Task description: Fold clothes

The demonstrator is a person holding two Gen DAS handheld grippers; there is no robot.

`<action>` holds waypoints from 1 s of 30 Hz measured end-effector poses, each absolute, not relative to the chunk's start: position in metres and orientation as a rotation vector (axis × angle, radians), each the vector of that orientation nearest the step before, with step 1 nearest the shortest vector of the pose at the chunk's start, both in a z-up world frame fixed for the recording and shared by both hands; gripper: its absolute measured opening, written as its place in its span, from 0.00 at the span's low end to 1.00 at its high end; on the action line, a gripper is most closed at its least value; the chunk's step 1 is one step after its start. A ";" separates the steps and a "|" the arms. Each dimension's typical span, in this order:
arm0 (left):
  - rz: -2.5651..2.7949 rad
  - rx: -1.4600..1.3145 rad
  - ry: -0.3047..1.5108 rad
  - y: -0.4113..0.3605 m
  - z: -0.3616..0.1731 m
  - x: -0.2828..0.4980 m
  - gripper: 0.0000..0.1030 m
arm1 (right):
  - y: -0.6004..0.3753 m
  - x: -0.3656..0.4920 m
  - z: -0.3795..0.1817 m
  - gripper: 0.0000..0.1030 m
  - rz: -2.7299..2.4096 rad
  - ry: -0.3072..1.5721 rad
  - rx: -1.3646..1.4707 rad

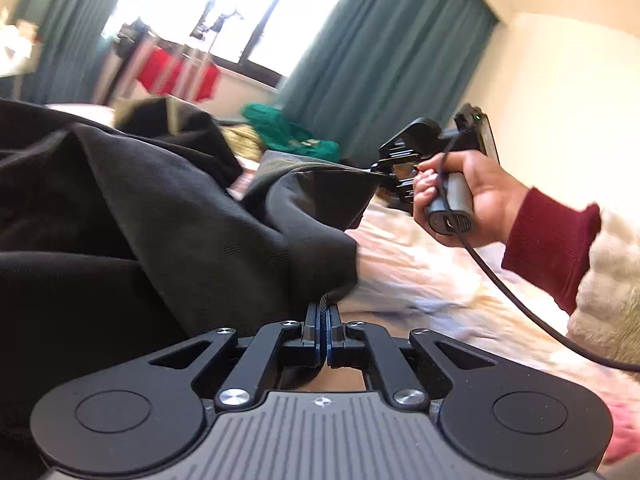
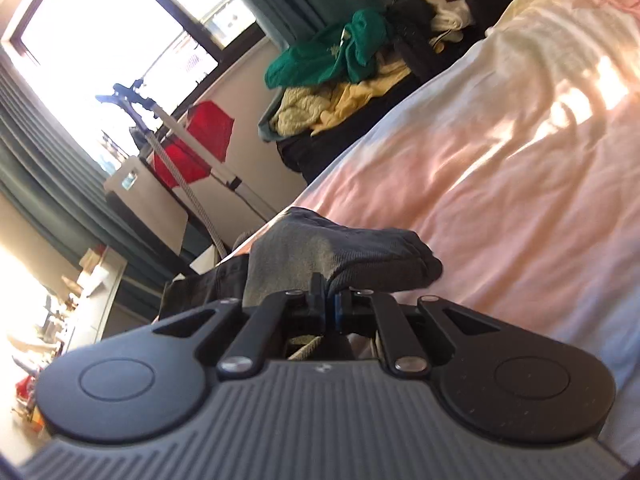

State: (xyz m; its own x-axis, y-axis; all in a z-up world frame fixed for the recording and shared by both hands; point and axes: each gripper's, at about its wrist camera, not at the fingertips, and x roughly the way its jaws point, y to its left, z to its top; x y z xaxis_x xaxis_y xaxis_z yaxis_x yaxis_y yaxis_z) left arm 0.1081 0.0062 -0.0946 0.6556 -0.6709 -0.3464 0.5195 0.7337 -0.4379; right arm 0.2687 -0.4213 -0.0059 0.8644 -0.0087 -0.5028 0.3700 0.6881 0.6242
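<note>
Scene: black garment [image 1: 140, 200] stretched above a bed [image 1: 420, 264] | Left hand-held gripper [image 1: 323, 312] clamped on one edge; right hand-held gripper [image 1: 394, 178] pinching another corner | Progress: cloth hangs bunched and creased — no neat fold shows; laying flat and folding seem left; clothes pile [image 2: 340, 80] waits beyond

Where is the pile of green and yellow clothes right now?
In the right wrist view, the pile of green and yellow clothes lies upper centre, past the far edge of the pink and white bedsheet, below the window.
</note>
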 end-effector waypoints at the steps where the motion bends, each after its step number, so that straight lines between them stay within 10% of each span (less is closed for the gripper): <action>1: -0.708 -0.333 0.517 0.008 -0.093 0.106 0.02 | -0.432 0.248 -0.002 0.07 -0.245 0.474 0.801; 19: -0.564 -0.228 0.615 0.009 -0.089 0.087 0.03 | -0.520 0.011 -0.101 0.11 -0.421 0.533 1.288; 23: -0.532 -0.227 0.643 0.012 -0.093 0.083 0.03 | -0.522 0.005 -0.120 0.40 -0.403 0.537 1.461; 30: -0.500 -0.213 0.656 0.009 -0.095 0.079 0.03 | -0.533 0.006 -0.126 0.43 -0.334 0.388 1.599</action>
State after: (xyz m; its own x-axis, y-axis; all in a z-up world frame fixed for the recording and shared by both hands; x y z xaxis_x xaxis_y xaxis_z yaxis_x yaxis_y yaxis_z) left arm 0.0793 0.0092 -0.0946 0.6801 -0.5074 -0.5291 0.3757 0.8610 -0.3427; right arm 0.0059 -0.5331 -0.1264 0.8969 0.0466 -0.4397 0.4417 -0.0482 0.8959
